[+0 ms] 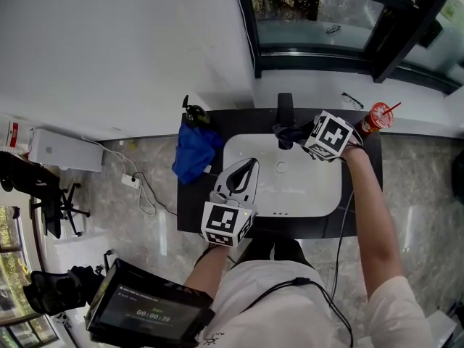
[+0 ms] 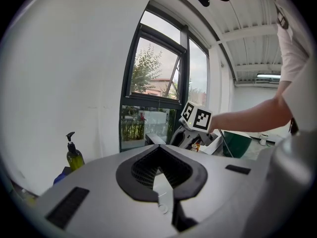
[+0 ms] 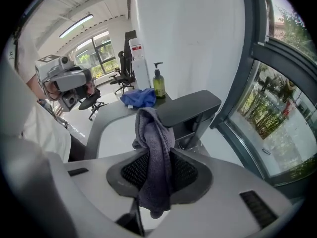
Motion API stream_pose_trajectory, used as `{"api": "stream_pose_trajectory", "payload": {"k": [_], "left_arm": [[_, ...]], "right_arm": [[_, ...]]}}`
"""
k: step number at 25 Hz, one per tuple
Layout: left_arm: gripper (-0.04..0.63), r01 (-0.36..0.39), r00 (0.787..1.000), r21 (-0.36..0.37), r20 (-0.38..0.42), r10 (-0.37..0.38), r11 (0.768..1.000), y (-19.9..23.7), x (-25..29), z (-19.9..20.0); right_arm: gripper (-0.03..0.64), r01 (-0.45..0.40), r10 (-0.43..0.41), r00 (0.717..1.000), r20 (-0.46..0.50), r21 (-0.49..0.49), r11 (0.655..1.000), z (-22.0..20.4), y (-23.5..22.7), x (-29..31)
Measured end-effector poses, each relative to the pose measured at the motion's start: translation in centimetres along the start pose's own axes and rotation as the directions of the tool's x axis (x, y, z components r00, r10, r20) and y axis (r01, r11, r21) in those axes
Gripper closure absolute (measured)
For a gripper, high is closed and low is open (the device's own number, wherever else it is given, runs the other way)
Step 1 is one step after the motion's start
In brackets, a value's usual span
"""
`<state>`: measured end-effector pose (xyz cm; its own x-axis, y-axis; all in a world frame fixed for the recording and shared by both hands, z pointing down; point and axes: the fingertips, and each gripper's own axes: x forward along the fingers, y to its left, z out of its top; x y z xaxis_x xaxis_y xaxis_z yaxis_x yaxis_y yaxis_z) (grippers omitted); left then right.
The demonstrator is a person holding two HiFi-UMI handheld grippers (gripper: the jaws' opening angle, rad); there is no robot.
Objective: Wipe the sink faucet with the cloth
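The right gripper (image 3: 157,155) has its jaws closed on the cloth (image 3: 154,148), a grey-violet, coarse-knit fabric. It is pinched at mid-length between the ribbed black pads, with one bunched fold rising above the jaws and a loose end hanging below them. The top fold lies at the left end of the faucet (image 3: 190,108), a matte dark-grey fitting with a flat rectangular spout; contact between the two cannot be confirmed. The left gripper (image 2: 159,150) has its curved jaws pressed together at the tips, enclosing a leaf-shaped hollow with nothing in it. In the head view this gripper (image 1: 246,172) sits over the left part of the sink (image 1: 319,194), a smooth white rounded-rectangle basin set in a black counter (image 1: 192,201), while the right gripper (image 1: 301,135) is at the upper centre with the cloth (image 1: 286,133) bunched at the faucet (image 1: 286,107). Only the head view shows the basin outline and a red cup (image 1: 375,118) with a straw at the upper right. Only the right gripper view shows the pinch on the cloth and its knit texture. The olive-green soap bottle (image 3: 159,86) with a black pump and the crumpled blue cloth (image 3: 140,98) appear beyond the faucet. The left gripper view shows the bottle (image 2: 75,155) at lower left.
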<state>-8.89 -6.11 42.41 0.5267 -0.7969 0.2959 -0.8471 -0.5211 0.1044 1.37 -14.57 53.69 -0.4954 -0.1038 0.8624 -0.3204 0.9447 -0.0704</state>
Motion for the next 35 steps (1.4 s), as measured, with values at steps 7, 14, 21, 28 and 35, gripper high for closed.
{"api": "stream_pose_trajectory", "payload": {"k": [7, 14, 21, 28, 35], "left_arm": [[0.601, -0.011, 1.000, -0.007, -0.004, 0.011, 1.000, 0.8, 0.0, 0.0], [0.601, -0.010, 1.000, -0.009, -0.003, 0.010, 1.000, 0.9, -0.3, -0.2], [0.601, 0.014, 1.000, -0.002, -0.005, -0.014, 1.000, -0.1, -0.2, -0.3], [0.601, 0.029, 1.000, 0.014, 0.007, -0.029, 0.999, -1.2, -0.3, -0.2], [0.601, 0.027, 1.000, 0.016, -0.002, -0.027, 1.000, -1.4, -0.2, -0.2]], "right_arm": [[0.509, 0.124, -0.132, 0.989, 0.073, 0.109, 0.986, 1.3, -4.1, 0.0], [0.509, 0.183, -0.211, 0.971, 0.114, 0.218, 0.959, -0.9, -5.3, -1.1], [0.509, 0.358, -0.429, 0.897, 0.101, 0.403, 0.842, -5.8, -8.6, -4.8], [0.509, 0.361, -0.452, 0.885, 0.115, 0.447, 0.819, -8.8, -7.2, -5.2], [0.509, 0.227, -0.266, 0.962, 0.060, 0.368, 0.902, -9.0, -2.6, 2.3]]}}
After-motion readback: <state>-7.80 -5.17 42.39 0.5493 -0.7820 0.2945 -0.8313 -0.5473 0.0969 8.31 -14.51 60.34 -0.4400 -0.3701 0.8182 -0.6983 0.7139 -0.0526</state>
